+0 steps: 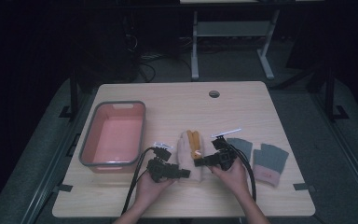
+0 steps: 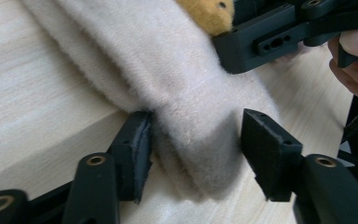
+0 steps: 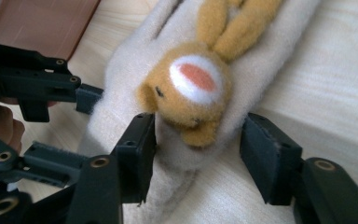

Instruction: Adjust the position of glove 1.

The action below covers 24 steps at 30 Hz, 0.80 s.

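A beige fleece mitten lies in the middle of the table, with an orange plush animal sewn on it. My left gripper reaches in from the left at the cuff. In the left gripper view its jaws straddle the cuff: one pad touches the fleece, the other stands clear, so it is open. My right gripper comes from the right. Its jaws stand open on either side of the animal's head, without squeezing it.
A pink tub with a grey rim stands empty at the left, and its corner appears in the right gripper view. Two grey fingerless gloves lie right of the mitten. A cable hole sits near the far edge.
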Each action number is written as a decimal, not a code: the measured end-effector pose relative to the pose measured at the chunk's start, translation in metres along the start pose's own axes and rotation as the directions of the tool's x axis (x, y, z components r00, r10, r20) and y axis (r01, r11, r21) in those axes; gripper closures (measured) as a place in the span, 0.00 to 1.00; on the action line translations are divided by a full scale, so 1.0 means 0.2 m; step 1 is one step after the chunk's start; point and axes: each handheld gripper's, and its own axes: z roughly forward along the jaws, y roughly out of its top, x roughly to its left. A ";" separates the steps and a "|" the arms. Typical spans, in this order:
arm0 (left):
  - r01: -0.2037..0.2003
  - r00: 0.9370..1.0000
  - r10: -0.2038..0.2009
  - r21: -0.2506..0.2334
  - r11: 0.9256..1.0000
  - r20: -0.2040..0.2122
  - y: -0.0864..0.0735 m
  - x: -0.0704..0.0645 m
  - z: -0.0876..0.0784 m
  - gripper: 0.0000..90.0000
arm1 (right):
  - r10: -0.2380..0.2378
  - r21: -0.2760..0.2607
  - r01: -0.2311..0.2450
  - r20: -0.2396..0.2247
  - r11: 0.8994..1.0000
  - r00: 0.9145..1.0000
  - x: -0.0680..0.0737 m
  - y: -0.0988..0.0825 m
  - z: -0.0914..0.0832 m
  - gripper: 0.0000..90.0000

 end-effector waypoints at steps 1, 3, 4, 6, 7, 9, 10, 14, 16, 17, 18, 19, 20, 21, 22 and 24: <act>0.003 1.000 -0.003 0.002 1.000 -0.002 0.00 0.00 0.00 0.50 | 0.009 0.000 -0.009 -0.002 1.000 1.000 -0.01 0.00 0.00 0.52; 0.005 1.000 -0.005 0.004 1.000 -0.006 0.00 0.00 0.00 0.50 | 0.034 -0.008 -0.034 -0.013 0.999 0.999 -0.02 -0.02 0.01 0.54; 0.000 1.000 0.000 0.006 1.000 -0.011 0.00 0.00 0.00 0.50 | 0.042 -0.015 -0.042 -0.023 0.999 0.999 -0.02 -0.02 0.01 0.55; 0.002 1.000 -0.002 0.006 1.000 -0.016 0.00 -0.01 0.00 0.50 | 0.061 -0.026 -0.062 -0.036 0.998 0.997 -0.03 -0.03 0.01 0.57; 0.000 1.000 0.000 0.006 1.000 -0.017 0.00 -0.01 0.00 0.50 | 0.063 -0.031 -0.064 -0.037 0.997 0.997 -0.03 -0.04 0.01 0.58; -0.003 1.000 0.003 0.007 1.000 -0.018 0.00 -0.01 0.01 0.50 | 0.076 -0.027 -0.077 -0.037 0.997 0.996 -0.02 -0.04 0.01 0.60; -0.001 1.000 0.001 0.006 1.000 -0.019 0.00 -0.01 0.01 0.51 | 0.067 -0.034 -0.068 -0.034 0.997 0.997 -0.02 -0.04 0.02 0.61; 0.001 1.000 -0.001 0.008 1.000 -0.004 0.00 0.00 0.01 0.55 | 0.069 -0.043 -0.070 -0.033 0.997 0.997 -0.01 -0.05 0.03 0.66; 0.009 1.000 -0.009 0.013 1.000 0.002 0.01 0.00 0.02 0.57 | 0.086 -0.042 -0.087 -0.038 0.995 0.996 0.00 -0.05 0.04 0.69; 0.013 1.000 -0.013 0.012 1.000 0.005 0.01 0.00 0.02 0.58 | 0.081 -0.048 -0.083 -0.034 0.995 0.996 0.00 -0.05 0.05 0.71; 0.014 1.000 -0.014 0.013 1.000 0.006 0.01 0.01 0.02 0.59 | 0.072 -0.053 -0.073 -0.032 0.996 0.997 0.00 -0.05 0.05 0.71; 0.016 1.000 -0.016 0.016 1.000 0.008 0.01 0.01 0.02 0.60 | 0.071 -0.053 -0.073 -0.031 0.996 0.997 0.00 -0.05 0.05 0.72; 0.017 1.000 -0.017 0.018 1.000 0.010 0.01 0.01 0.02 0.61 | 0.074 -0.052 -0.076 -0.028 0.996 0.997 0.01 -0.05 0.05 0.73; 0.019 1.000 -0.019 0.019 1.000 0.011 0.01 0.01 0.02 0.61 | 0.069 -0.053 -0.071 -0.028 0.996 0.997 0.01 -0.05 0.06 0.74; 0.022 1.000 -0.022 0.019 1.000 0.014 0.02 0.01 0.02 0.62 | 0.070 -0.054 -0.071 -0.031 0.996 0.997 0.01 -0.05 0.06 0.75; 0.030 0.999 -0.030 0.015 0.999 0.021 0.02 0.01 0.03 0.64 | 0.077 -0.053 -0.079 -0.038 0.995 0.996 0.01 -0.05 0.07 0.79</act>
